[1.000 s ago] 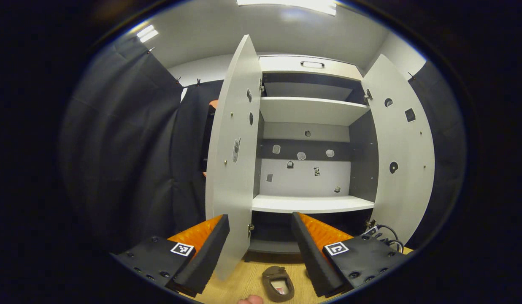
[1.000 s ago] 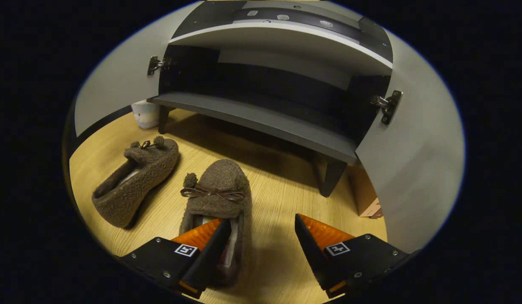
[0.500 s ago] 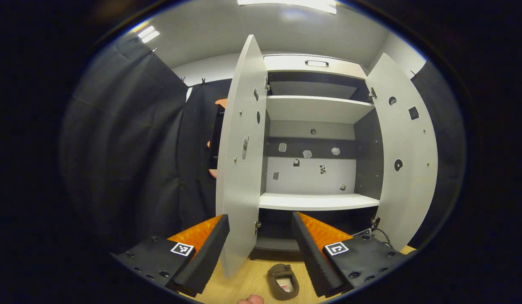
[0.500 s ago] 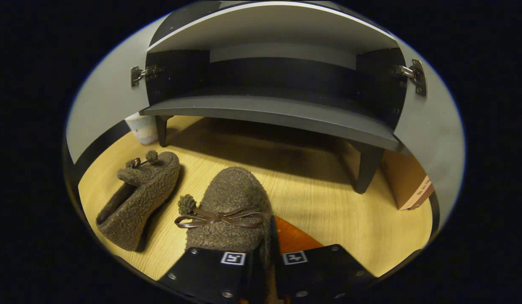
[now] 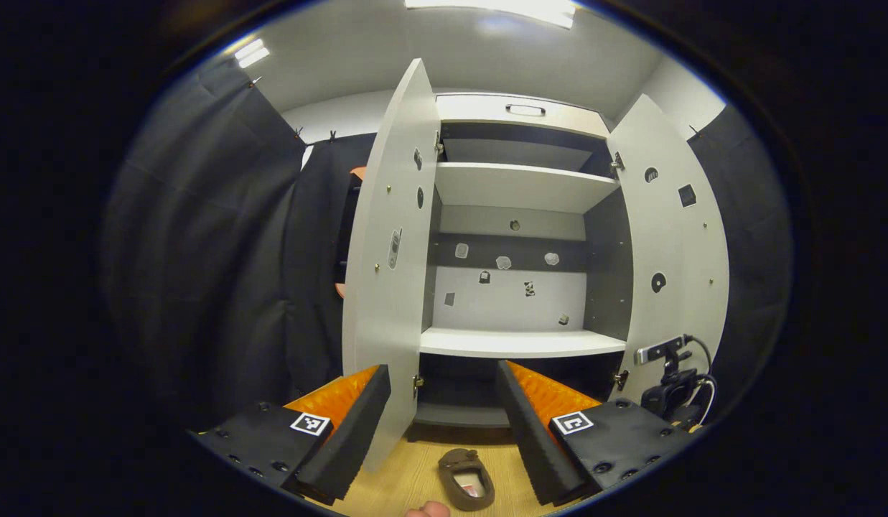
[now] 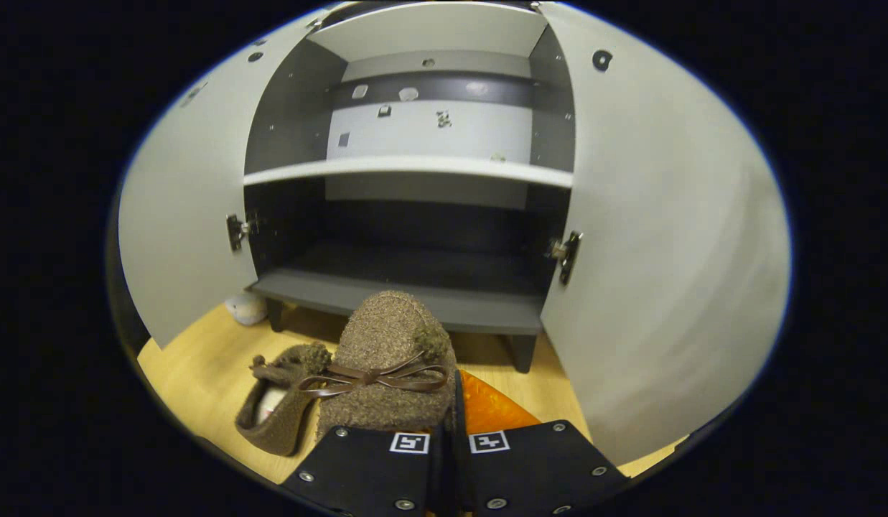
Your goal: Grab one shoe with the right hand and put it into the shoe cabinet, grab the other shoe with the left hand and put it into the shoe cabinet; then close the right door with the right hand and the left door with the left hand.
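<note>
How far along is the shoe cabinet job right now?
Nothing is stored yet. In hand: the right gripper is shut on one shoe, raised before the bottom shelf. The other shoe lies on the floor, and the left gripper is open. Both doors are open.

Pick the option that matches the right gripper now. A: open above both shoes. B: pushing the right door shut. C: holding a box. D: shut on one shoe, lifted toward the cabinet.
D: in the right gripper view the right gripper fingers pinch the brown shoe before the open shoe cabinet.
</note>
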`<state>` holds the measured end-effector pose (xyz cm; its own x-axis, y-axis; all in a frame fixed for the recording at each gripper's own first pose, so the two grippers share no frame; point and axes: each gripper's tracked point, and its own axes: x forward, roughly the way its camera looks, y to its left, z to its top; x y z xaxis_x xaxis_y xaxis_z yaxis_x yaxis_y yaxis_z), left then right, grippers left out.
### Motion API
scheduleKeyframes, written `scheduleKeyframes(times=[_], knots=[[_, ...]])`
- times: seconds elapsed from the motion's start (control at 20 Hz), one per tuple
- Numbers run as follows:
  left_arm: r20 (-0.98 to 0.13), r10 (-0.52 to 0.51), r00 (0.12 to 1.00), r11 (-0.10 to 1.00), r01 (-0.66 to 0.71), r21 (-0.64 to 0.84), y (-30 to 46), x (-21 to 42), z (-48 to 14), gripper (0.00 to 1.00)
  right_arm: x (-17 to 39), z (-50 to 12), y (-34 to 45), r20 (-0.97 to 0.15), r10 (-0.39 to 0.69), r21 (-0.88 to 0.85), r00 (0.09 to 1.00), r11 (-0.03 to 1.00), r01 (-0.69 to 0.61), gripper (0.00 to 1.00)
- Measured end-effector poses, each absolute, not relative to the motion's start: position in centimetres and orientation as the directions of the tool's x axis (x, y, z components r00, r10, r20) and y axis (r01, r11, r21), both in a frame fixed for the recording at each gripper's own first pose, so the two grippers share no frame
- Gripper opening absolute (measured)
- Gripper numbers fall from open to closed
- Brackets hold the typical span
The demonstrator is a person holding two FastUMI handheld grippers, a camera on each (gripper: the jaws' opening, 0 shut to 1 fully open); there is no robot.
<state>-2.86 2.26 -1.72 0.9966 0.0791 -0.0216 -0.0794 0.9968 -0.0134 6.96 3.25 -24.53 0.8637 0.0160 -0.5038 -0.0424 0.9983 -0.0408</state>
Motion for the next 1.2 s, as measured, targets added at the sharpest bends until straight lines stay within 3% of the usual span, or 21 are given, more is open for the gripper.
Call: scheduleKeyframes(times=[0.15,0.45,0.85,1.05,1.2], knots=[[-0.019,0.043,0.999,0.999,-0.044,-0.011,1.3,-2.7,-2.0,0.96,8.6,-16.6,4.3,-0.413,0.030,0.006,0.910,1.000,-0.031,0.06],[-0.031,0.020,0.999,0.999,-0.021,-0.029,1.0,-2.7,-2.9,0.96,21.4,-5.8,5.5,-0.333,0.018,0.052,0.943,0.999,0.000,0.06],[-0.075,0.097,0.992,0.994,-0.100,-0.035,4.5,-3.4,-4.3,0.97,38.6,-9.5,3.8,-0.501,-0.093,-0.010,0.861,0.995,0.101,0.05],[-0.075,0.154,0.985,0.988,-0.156,-0.010,6.7,-3.9,-4.3,0.96,40.7,-14.0,3.2,-0.609,-0.093,0.017,0.788,0.991,0.131,0.08],[-0.089,0.171,0.981,0.985,-0.173,-0.017,7.3,-3.8,-4.8,0.96,40.8,-13.9,3.0,-0.613,-0.083,0.035,0.786,0.991,0.133,0.16]])
